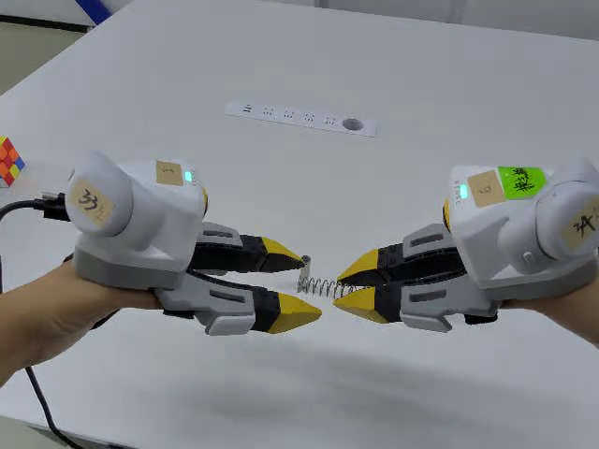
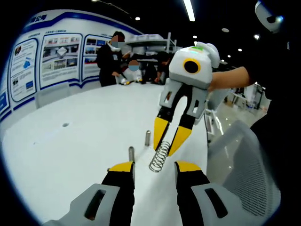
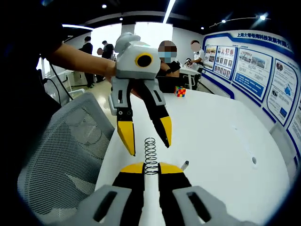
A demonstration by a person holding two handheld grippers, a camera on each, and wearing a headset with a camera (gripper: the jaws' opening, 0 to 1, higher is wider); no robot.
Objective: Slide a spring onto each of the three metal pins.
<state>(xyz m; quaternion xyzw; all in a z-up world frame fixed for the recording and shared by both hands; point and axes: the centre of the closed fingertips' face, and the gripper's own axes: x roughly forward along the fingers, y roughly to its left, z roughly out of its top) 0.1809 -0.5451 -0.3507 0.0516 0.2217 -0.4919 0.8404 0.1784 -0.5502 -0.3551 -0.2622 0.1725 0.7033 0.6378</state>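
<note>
Grips the spring (image 3: 150, 150) endwise in the clamped right gripper (image 3: 151, 167), coil roughly level, aimed into the parted left gripper (image 2: 155, 165). Finds the nearer upright pin (image 2: 131, 153) just beside its free end.

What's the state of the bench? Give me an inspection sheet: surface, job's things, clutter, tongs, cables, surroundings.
Surface: white table with an inset socket strip.
Job's things: one spring, gripped at one end; near pin and far pin, both upright and bare.
Clutter: colour cube near the table's left edge.
Grippers: right tongs shut on the spring; left tongs open, facing the spring's free end.
Cables: black cable leads to the left tongs' housing.
Surroundings: mesh chair, wall posters, people standing beyond the table.
</note>
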